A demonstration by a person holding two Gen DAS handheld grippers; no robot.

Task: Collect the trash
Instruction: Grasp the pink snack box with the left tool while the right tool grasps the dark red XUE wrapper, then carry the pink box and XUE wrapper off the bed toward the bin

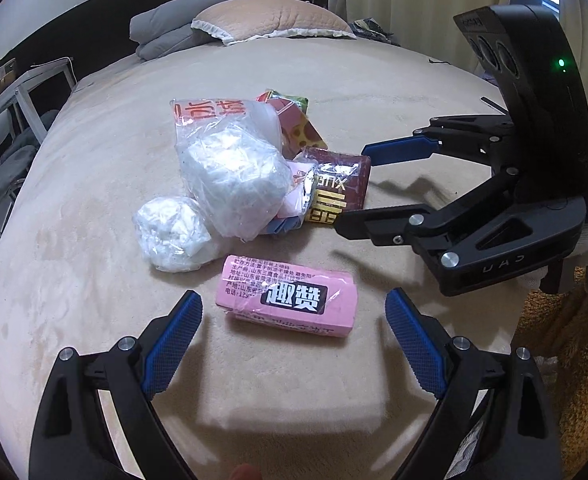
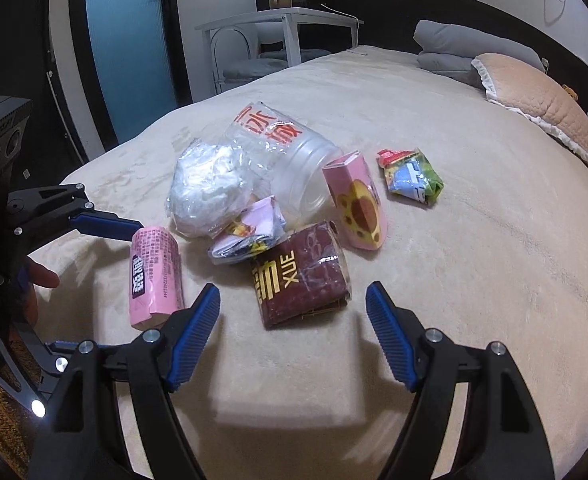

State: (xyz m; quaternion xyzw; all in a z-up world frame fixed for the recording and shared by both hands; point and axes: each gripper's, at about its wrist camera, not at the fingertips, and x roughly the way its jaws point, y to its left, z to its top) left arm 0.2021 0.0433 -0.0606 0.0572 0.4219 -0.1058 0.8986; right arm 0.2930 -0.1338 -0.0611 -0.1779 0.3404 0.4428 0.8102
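A pile of trash lies on the beige bed point(image 1: 94, 160). A pink wrapped pack point(image 1: 290, 300) point(image 2: 156, 276) lies nearest my left gripper point(image 1: 294, 312), which is open just in front of it. A dark red packet point(image 1: 339, 190) point(image 2: 299, 276) lies before my right gripper point(image 2: 294, 300) point(image 1: 349, 188), which is open and empty. Behind are a clear plastic bag with white tissue point(image 1: 234, 180) point(image 2: 210, 192), a second tissue wad point(image 1: 172, 234), a pink carton point(image 2: 357, 204) and a green wrapper point(image 2: 411, 178).
A peach pillow point(image 1: 270, 20) point(image 2: 549, 108) and grey folded blanket point(image 1: 166, 28) point(image 2: 461, 48) lie at the bed's head. A white side table point(image 2: 278, 28) and chair stand beside the bed. An orange rug point(image 1: 573, 360) is by the bed edge.
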